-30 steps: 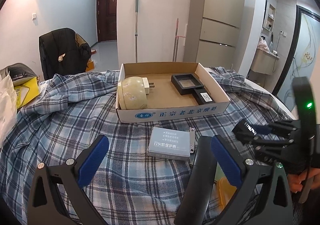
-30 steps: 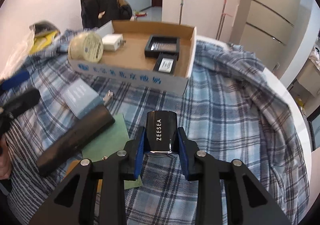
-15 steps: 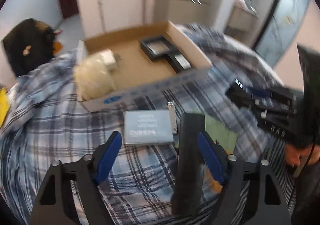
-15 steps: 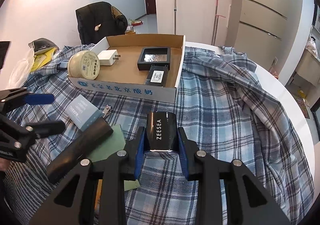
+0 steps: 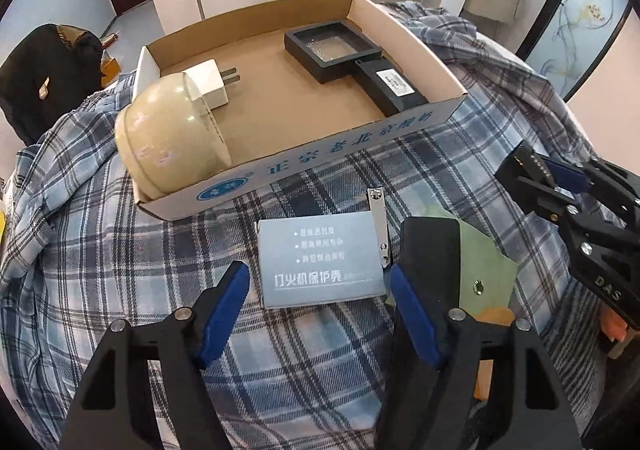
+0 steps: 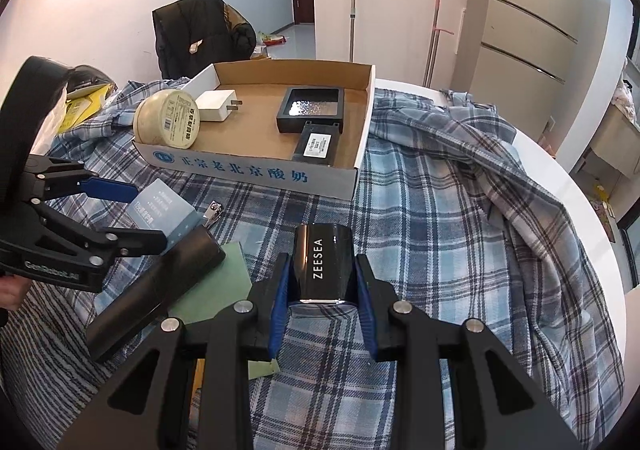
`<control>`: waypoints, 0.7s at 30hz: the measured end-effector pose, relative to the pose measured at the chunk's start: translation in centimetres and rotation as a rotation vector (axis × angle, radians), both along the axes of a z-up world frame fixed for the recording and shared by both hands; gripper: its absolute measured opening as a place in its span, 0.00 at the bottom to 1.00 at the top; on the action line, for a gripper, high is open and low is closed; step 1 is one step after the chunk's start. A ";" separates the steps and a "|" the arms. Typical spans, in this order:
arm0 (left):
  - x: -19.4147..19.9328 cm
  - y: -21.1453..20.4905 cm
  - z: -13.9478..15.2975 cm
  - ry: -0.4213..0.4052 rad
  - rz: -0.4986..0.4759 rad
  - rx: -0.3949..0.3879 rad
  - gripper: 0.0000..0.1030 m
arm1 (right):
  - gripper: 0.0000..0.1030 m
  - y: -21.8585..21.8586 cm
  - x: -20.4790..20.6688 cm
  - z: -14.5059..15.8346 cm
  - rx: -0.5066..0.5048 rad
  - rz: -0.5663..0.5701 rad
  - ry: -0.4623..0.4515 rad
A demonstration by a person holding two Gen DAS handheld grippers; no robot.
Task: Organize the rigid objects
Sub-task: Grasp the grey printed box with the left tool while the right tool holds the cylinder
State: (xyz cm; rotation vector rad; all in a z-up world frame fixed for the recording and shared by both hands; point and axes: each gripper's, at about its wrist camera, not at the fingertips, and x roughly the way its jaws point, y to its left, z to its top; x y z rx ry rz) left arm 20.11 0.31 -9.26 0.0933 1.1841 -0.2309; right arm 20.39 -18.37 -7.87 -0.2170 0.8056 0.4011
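Left gripper (image 5: 316,314) wide, straddling grey box (image 5: 320,264); nail clipper (image 5: 379,226), black tube (image 5: 430,250) alongside.

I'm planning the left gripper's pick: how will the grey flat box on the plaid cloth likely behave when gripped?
The grey flat box looks rigid and probably light. Its low sides give little to grip, so it may slip or tilt. The soft plaid cloth beneath could bunch up. The nail clipper against its edge might get nudged.

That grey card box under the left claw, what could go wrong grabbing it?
The nail clipper lies against the grey box, so the left gripper, whose open jaws straddle the box, may catch or knock it. The black tube crowds the right finger. The loose plaid cloth may bunch.
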 end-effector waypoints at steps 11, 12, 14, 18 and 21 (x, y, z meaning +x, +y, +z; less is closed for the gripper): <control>1.9 -0.9 -0.9 0.029 0.033 0.032 0.65 | 0.28 -0.1 0.0 0.0 -0.009 -0.010 -0.004; 1.8 -1.0 -0.9 0.023 0.029 0.035 0.65 | 0.28 -0.1 0.0 0.0 -0.010 -0.009 -0.005; 1.2 -1.1 -0.5 -0.008 0.025 0.050 0.65 | 0.28 0.0 0.0 -0.1 -0.014 -0.009 -0.006; -0.3 -0.6 0.5 -0.038 0.040 0.037 0.65 | 0.28 0.0 -0.1 0.0 -0.020 -0.010 -0.010; -1.3 -0.3 1.5 -0.067 0.075 0.034 0.65 | 0.28 0.0 -0.1 -0.1 -0.021 -0.011 -0.008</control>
